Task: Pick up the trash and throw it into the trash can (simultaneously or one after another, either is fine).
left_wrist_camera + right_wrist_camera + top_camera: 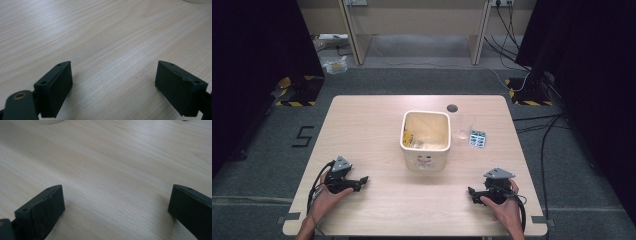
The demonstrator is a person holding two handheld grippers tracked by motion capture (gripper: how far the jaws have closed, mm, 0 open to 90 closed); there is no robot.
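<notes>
left gripper (362, 180): it rests low on the near left part of the table (362, 125), held in the person's left hand (328, 196). its jaws are wide apart with bare wood between them (you can see this well in the left gripper view (113, 82)).
right gripper (471, 192): it rests on the near right part of the table, held in the right hand (504, 207). its jaws are wide apart too, with bare wood between them (116, 207).
grey plates: one small three-cornered plate sits on top of each gripper.
bin (426, 139): a square cream bin stands upright in the middle of the table, well apart from both grippers. it is open on top, and there are small things inside, but they are too small to tell.
cup (463, 126): a clear cup stands just beside the bin, on its right.
pill pack (477, 138): a small blue pack lies flat, just beside the cup.
hole (452, 107): a dark round hole near the far edge of the table.
floor (412, 80): grey, past the table, with cables on it.
</notes>
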